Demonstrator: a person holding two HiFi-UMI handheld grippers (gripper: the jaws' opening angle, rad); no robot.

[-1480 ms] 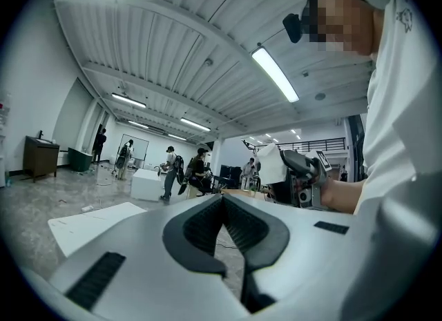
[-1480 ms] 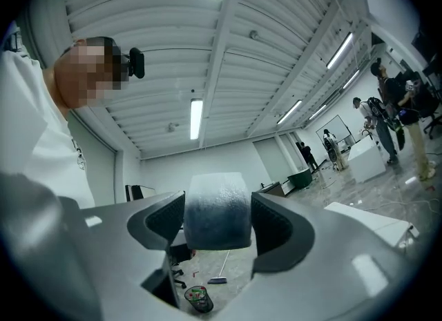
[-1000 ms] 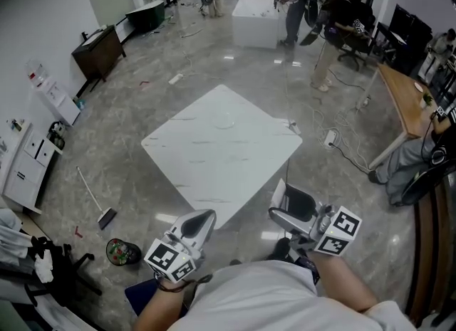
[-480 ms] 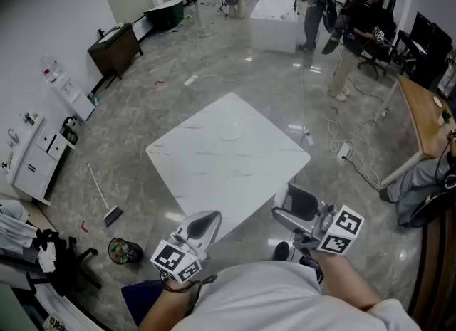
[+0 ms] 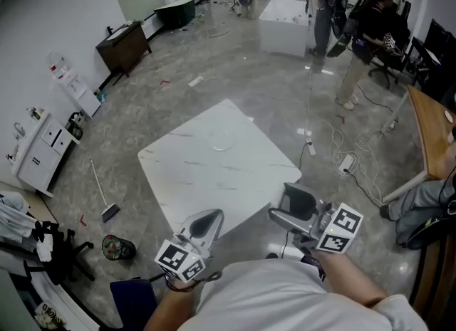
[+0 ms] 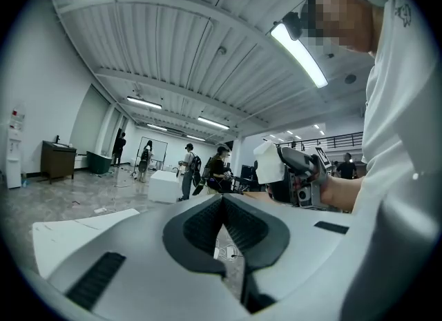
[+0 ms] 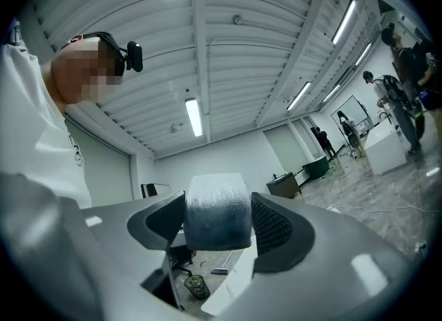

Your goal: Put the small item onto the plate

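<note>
Item [image 7: 217, 206], pale grey rounded block, grainy surface, in right claw [image 7: 218, 221].

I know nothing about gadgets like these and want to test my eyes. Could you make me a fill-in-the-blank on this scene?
The right gripper is clamped on the small item, while the left gripper holds ___.
The left gripper's jaws are ___.
The clear plate rests on the white ___.
Missing words: nothing; shut; table.
</note>
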